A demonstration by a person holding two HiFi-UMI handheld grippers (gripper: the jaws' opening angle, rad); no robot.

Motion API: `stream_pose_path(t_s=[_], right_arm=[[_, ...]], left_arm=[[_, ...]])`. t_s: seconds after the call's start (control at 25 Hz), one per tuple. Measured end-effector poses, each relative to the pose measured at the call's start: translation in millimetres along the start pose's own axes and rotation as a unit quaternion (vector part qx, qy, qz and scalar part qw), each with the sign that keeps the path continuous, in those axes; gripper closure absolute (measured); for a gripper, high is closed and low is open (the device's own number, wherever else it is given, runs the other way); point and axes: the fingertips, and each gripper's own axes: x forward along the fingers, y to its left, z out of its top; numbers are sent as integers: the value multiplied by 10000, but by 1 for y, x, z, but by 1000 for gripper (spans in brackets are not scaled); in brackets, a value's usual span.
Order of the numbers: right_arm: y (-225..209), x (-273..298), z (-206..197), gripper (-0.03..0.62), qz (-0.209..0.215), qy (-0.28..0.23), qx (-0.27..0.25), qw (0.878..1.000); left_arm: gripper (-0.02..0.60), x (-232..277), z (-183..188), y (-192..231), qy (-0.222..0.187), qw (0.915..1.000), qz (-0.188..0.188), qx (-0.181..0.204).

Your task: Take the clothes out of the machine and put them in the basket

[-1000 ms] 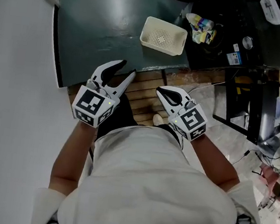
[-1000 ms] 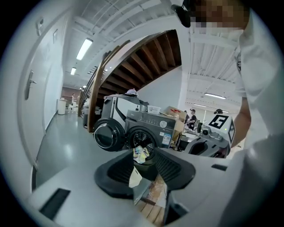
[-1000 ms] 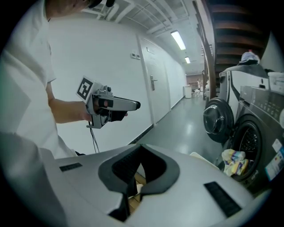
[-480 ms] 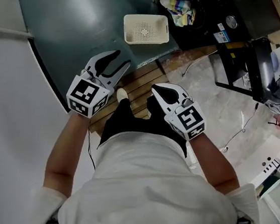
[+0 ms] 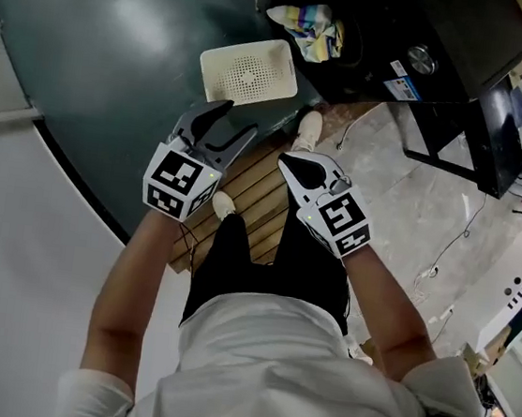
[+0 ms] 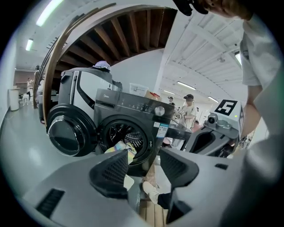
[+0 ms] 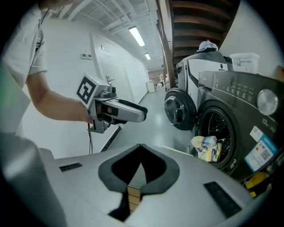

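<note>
The left tongs (image 5: 237,120) were opening, empty, near 1 cream basket (image 5: 249,77) on the grey floor (image 5: 99,70). Beyond it, 1 striped bundle of clothes (image 5: 307,27) hung from 1 dark machine (image 5: 379,19). The right tongs (image 5: 290,164), pressed together, held nothing above wooden slats (image 5: 257,202).

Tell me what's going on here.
A person holds a gripper in each hand, facing a front-loading washing machine whose door stands open. A bundle of colourful clothes hangs at the machine's opening. A white basket sits on the floor close by and looks empty. The left gripper has its fingers opening with nothing between them. The right gripper is shut and empty. No clothes have been grabbed yet.
</note>
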Motion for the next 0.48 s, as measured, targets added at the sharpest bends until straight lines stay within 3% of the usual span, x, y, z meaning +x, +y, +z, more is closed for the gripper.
stream_pose_path(t_s=[0.32, 0.48], right_arm=[[-83, 58, -36, 588, 64, 215, 160, 9996], [-116, 70, -51, 588, 96, 433, 136, 9989]], left_arm=[[265, 152, -11, 51, 318, 9991, -270, 91], [247, 224, -27, 66, 505, 9976, -430, 188]])
